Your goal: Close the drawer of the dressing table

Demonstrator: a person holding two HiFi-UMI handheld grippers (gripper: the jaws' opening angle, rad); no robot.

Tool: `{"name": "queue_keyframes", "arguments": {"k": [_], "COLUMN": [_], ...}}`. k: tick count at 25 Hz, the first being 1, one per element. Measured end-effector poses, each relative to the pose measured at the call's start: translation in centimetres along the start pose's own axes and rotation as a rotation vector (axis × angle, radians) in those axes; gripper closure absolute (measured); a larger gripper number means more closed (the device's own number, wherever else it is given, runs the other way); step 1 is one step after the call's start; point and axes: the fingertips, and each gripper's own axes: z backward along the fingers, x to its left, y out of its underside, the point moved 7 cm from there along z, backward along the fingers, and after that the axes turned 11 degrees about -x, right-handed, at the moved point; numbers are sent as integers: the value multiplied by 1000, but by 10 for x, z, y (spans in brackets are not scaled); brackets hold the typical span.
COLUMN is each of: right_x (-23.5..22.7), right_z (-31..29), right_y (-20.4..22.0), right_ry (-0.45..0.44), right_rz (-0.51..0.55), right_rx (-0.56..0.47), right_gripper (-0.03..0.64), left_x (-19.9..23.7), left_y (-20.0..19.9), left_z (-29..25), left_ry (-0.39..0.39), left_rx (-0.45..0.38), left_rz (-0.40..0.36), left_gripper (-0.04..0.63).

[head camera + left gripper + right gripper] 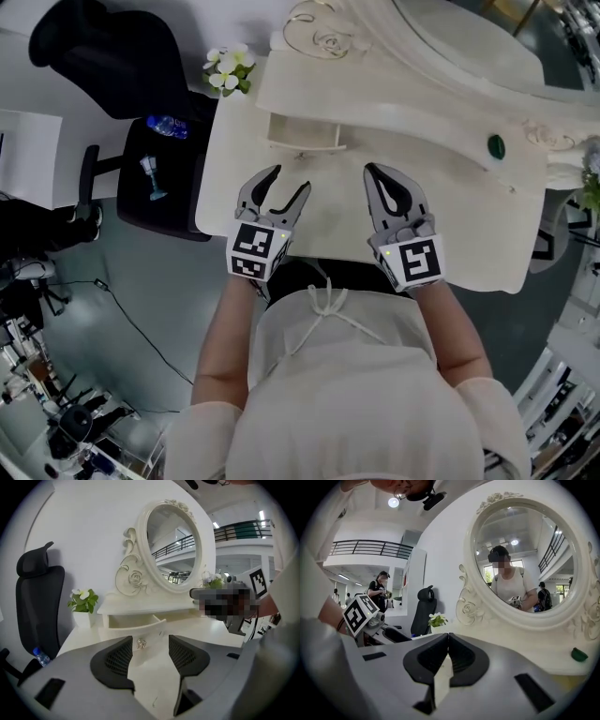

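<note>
The cream dressing table (469, 220) has a small drawer (302, 132) standing pulled out under its mirror shelf. In the left gripper view the drawer's curved front (133, 631) and its glass knob (141, 643) lie straight ahead, a short way beyond the jaws. My left gripper (288, 180) (150, 645) is open over the tabletop with nothing between its pads, just in front of the drawer. My right gripper (373, 170) (448, 636) is shut and empty, to the right of the drawer and pointing at the mirror base.
An oval mirror (171, 550) rises at the back of the table. A potted white flower (230, 69) stands at the table's left corner, a green object (496, 146) at the right. A black chair (111, 49) and a black seat with a water bottle (169, 125) stand on the left.
</note>
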Motion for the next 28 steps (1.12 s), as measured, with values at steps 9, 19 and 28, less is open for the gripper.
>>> {"name": "queue_keyframes", "arguments": {"k": [9,19,28], "right_x": [-24,-30,-38], "right_z": [-22,-24,-24], "right_y": [36,49,48], "right_ry": [-22,-23,-23], "right_rz": [-15,-51,-50], "right_rx": [18,39,36], "right_gripper": [611,611,611], "left_x": [9,12,13], "left_y": [30,33,30], "left_z": [-42,-50,-55], "left_ry": [-95,-165,-139], "left_rx": [48,51,101], "left_rz": [69,72,38], "left_gripper": [381,486,488]}}
